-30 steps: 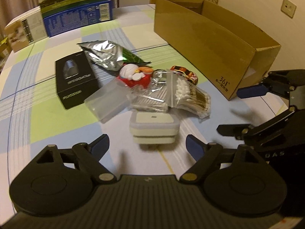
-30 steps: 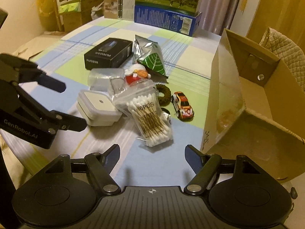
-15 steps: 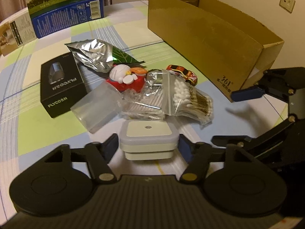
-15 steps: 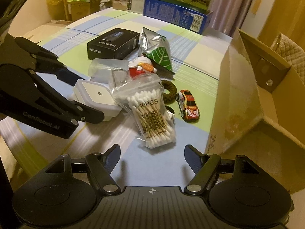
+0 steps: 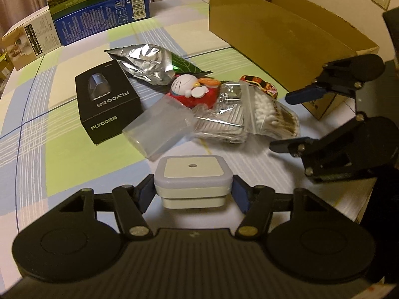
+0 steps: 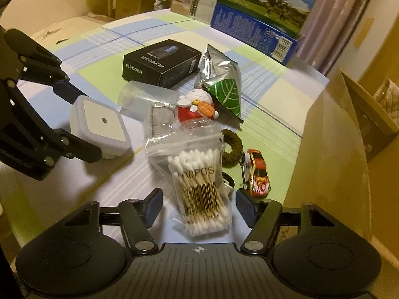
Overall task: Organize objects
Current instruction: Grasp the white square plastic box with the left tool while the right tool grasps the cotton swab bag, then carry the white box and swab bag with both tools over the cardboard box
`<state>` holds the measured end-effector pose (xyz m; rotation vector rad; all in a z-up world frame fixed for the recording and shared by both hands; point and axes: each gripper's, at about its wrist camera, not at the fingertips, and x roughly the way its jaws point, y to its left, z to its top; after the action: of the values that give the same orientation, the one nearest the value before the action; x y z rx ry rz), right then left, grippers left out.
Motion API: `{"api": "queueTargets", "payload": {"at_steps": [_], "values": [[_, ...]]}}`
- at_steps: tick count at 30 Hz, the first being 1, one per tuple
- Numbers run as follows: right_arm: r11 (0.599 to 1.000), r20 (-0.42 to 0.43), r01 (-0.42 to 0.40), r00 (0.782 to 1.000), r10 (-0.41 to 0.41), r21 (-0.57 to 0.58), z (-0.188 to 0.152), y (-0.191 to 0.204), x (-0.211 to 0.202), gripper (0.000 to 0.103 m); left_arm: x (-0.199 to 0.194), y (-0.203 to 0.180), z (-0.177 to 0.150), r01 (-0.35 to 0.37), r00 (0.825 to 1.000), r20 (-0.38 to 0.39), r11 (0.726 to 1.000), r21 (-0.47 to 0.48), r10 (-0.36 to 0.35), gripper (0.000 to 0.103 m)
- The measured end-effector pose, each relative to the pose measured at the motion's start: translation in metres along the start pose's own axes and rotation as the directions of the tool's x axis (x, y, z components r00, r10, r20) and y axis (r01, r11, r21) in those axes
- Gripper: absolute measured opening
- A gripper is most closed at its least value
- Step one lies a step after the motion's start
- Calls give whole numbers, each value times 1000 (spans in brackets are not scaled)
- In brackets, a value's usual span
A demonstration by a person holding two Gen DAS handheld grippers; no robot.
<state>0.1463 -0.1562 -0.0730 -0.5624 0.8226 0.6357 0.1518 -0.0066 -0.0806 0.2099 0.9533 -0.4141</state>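
Note:
A white square box [image 5: 192, 172] with a small dot on its lid stands on the checked tablecloth, and my left gripper [image 5: 193, 191] is shut on it, blue pads pressed to both its sides. The right wrist view shows that same box [image 6: 99, 122] at the left, held in the left gripper [image 6: 86, 122]. A clear bag of cotton swabs [image 6: 199, 182] lies between the jaws of my right gripper [image 6: 198, 204]. Those jaws are closing, with a gap still showing on each side of the bag. In the left wrist view the right gripper [image 5: 281, 122] reaches in over the bag [image 5: 264, 109].
A big open cardboard box [image 5: 274, 25] stands at the right. Close together on the cloth lie a black FLYCO box [image 5: 107, 104], a foil pouch [image 5: 147, 62], a red toy figure [image 5: 197, 92], a clear plastic case [image 5: 159, 129], a brown ring [image 6: 233, 149] and a toy car [image 6: 256, 174]. Cartons [image 5: 99, 7] stand at the back.
The left gripper closed on the white box and has drawn it a little away from the pile. The right gripper moved in around the cotton swab bag and its jaws narrowed.

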Motion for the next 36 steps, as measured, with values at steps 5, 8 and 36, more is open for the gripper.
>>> {"api": "queueTargets", "payload": {"at_steps": [5, 8, 36], "values": [[999, -15, -5, 1000, 5, -48, 2, 4, 7, 51, 1, 1, 0, 2, 1000, 1, 1000, -8, -2, 61], [998, -19, -3, 1000, 2, -61, 1, 5, 8, 48, 1, 1, 0, -1, 1000, -1, 1000, -8, 1, 60], [999, -18, 10, 1000, -9, 43, 1, 9, -15, 21, -1, -4, 4, -39, 999, 2, 998, -45, 39, 60]]}}
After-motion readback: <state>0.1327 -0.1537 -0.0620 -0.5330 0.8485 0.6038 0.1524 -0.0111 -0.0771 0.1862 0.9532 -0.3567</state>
